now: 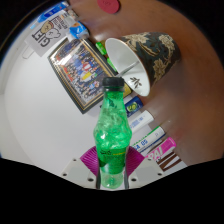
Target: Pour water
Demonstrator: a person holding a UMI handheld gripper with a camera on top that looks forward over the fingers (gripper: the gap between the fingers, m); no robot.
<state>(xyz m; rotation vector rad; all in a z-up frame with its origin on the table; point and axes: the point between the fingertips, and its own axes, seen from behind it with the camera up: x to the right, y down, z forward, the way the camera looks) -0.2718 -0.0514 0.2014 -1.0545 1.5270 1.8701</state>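
Observation:
My gripper (112,168) is shut on a green plastic bottle (112,130); both magenta pads (92,160) press its lower body. The bottle points forward, away from me, and its dark capped neck (112,84) sits at the rim of a paper cup (145,57). The cup has a dark floral pattern outside and a white inside, and its open mouth faces the bottle. No water stream shows.
A framed colourful picture or box (80,65) lies left of the cup on the white table (30,110). Printed cartons (48,30) stand beyond it. Small labelled packets (143,128) lie right of the bottle. A pink round thing (108,5) sits at the far end.

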